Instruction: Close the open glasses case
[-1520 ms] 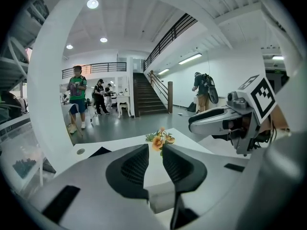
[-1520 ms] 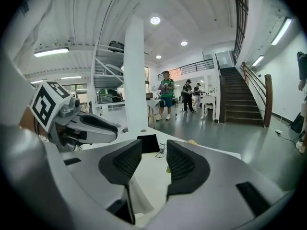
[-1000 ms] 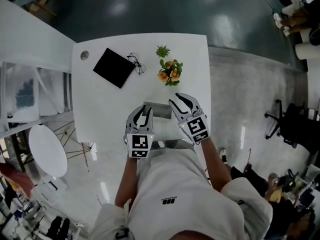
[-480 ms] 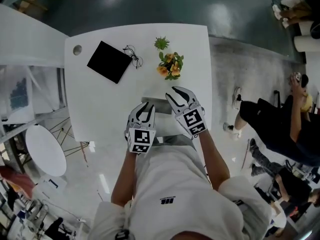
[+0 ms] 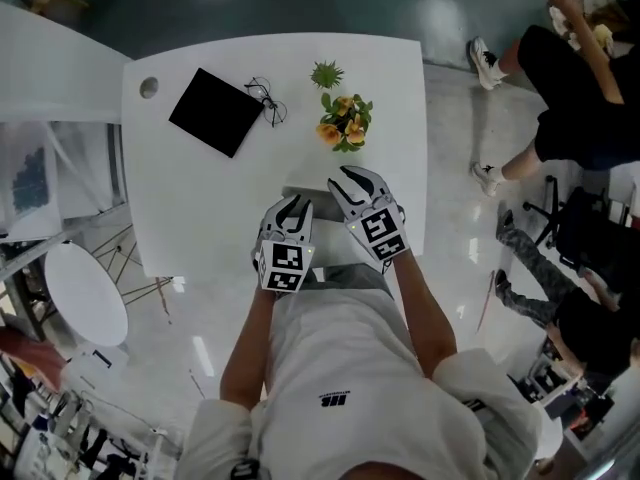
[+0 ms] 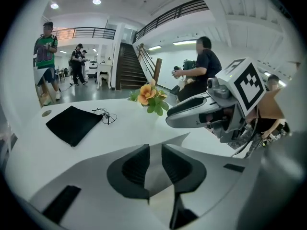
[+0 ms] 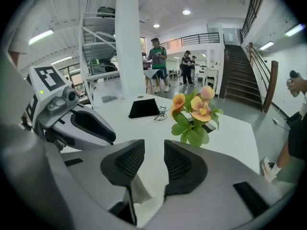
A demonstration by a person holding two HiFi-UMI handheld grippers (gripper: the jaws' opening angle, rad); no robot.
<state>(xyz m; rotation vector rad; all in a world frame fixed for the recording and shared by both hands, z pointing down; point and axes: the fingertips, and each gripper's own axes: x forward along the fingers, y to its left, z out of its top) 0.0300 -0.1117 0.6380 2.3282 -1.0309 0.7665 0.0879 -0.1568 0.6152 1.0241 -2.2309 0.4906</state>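
Observation:
The glasses case (image 5: 312, 196) shows as a grey strip near the front edge of the white table (image 5: 190, 198), mostly hidden by the two grippers. My left gripper (image 5: 291, 204) hangs over its left end, jaws close together with nothing between them (image 6: 155, 150). Over the case's right end is my right gripper (image 5: 341, 180), also shut and empty (image 7: 154, 152). Whether either gripper touches the case I cannot tell. Each gripper view shows the other gripper alongside: the right gripper (image 6: 192, 116) and the left gripper (image 7: 91, 126).
A black pouch (image 5: 215, 111) and a pair of glasses (image 5: 268, 103) lie at the table's far left. A small plant with orange flowers (image 5: 345, 120) stands just beyond the grippers. A person (image 5: 570, 78) walks past on the right; a round white stool (image 5: 85, 293) stands at the left.
Both grippers have come down closer to the table over the case, jaws unchanged. A person has walked along the right side of the room.

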